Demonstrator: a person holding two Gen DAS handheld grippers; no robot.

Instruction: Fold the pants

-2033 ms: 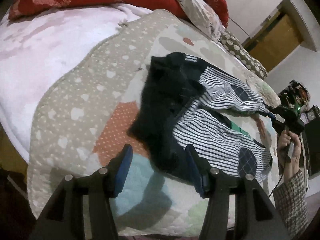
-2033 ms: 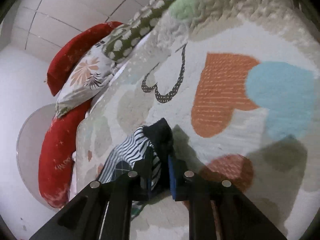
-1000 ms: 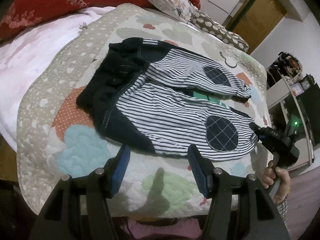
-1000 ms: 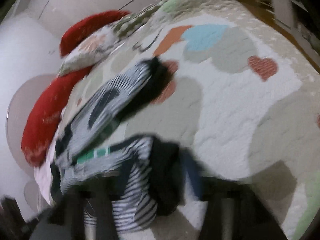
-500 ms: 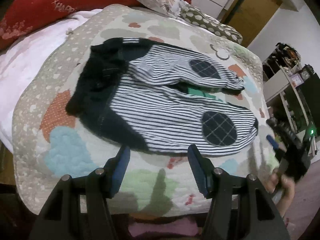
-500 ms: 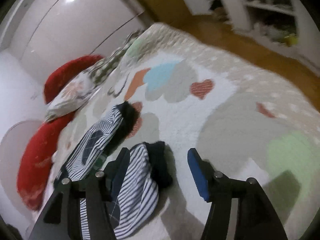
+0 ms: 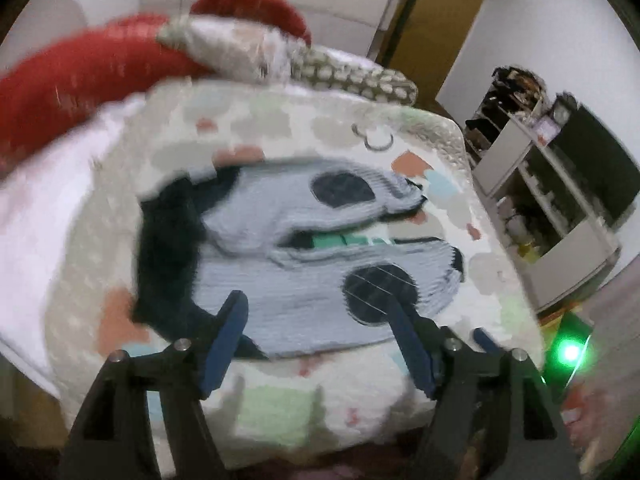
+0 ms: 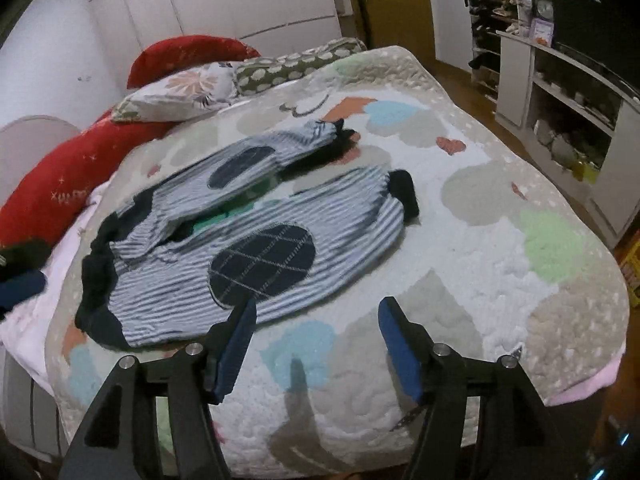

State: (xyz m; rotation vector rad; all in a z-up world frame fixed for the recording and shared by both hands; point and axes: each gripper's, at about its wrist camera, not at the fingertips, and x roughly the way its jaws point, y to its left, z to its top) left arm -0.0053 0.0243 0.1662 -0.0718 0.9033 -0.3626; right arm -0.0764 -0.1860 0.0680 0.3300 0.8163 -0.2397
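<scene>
The striped blue-and-white pants (image 8: 256, 236) lie spread flat on the quilt (image 8: 500, 216), legs side by side, each with a dark checked knee patch (image 8: 262, 266). The dark waistband is at the left and the dark cuffs at the right. My right gripper (image 8: 317, 308) hovers above the near edge of the bed, just short of the near leg, jaws opening with nothing between them. In the blurred left wrist view the pants (image 7: 304, 280) lie beyond my left gripper (image 7: 316, 304), whose jaws are also opening over the near leg and hold nothing.
Red pillows (image 8: 72, 176) and patterned pillows (image 8: 180, 92) line the head of the bed. A white shelf unit (image 8: 560, 112) stands to the right across a strip of wooden floor. A brown door (image 7: 432, 32) is behind the bed.
The right gripper has let go of the near leg's cuff, opened and pulled back off the bed. The left gripper has risen, rolled and widened. The pants now lie spread out.
</scene>
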